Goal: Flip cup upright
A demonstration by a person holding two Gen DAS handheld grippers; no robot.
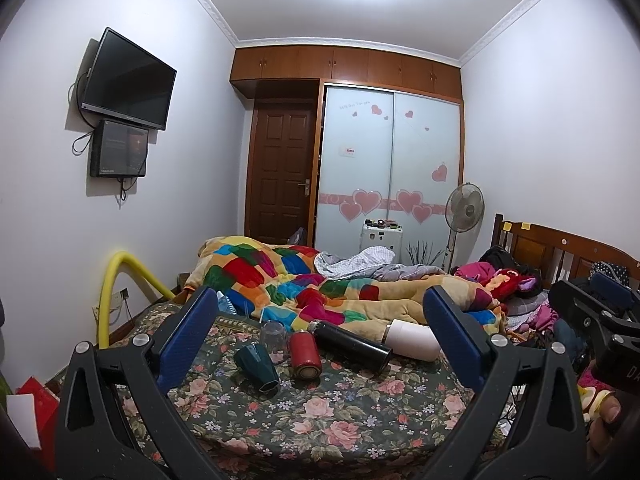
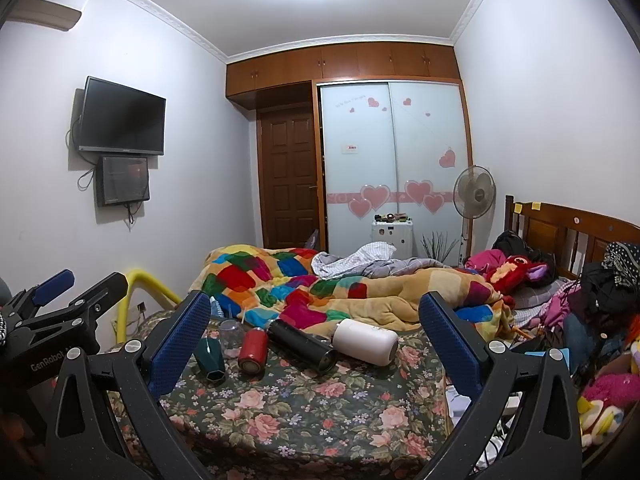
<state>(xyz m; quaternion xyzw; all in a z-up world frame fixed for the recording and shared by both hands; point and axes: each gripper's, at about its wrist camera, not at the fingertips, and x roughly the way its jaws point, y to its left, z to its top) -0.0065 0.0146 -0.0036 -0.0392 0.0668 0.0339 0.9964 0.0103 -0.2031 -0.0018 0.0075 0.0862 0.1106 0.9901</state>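
Several cups lie on their sides on the floral bedsheet (image 1: 320,412): a dark green faceted cup (image 1: 256,366), a red cup (image 1: 305,354), a black flask (image 1: 349,344) and a white cup (image 1: 412,339). A clear glass (image 1: 274,336) stands mouth down behind the green cup. My left gripper (image 1: 320,308) is open and empty, held above and short of the cups. In the right wrist view the same green cup (image 2: 210,359), red cup (image 2: 252,350), black flask (image 2: 302,345), white cup (image 2: 365,342) and glass (image 2: 232,332) show. My right gripper (image 2: 316,312) is open and empty, beside the left one.
A patchwork quilt (image 1: 320,284) is bunched behind the cups. Clothes and plush toys (image 2: 592,320) pile by the wooden headboard (image 2: 560,232) on the right. A yellow foam-covered rail (image 1: 116,280) stands at the bed's left edge. A fan (image 1: 464,208) and wardrobe stand beyond.
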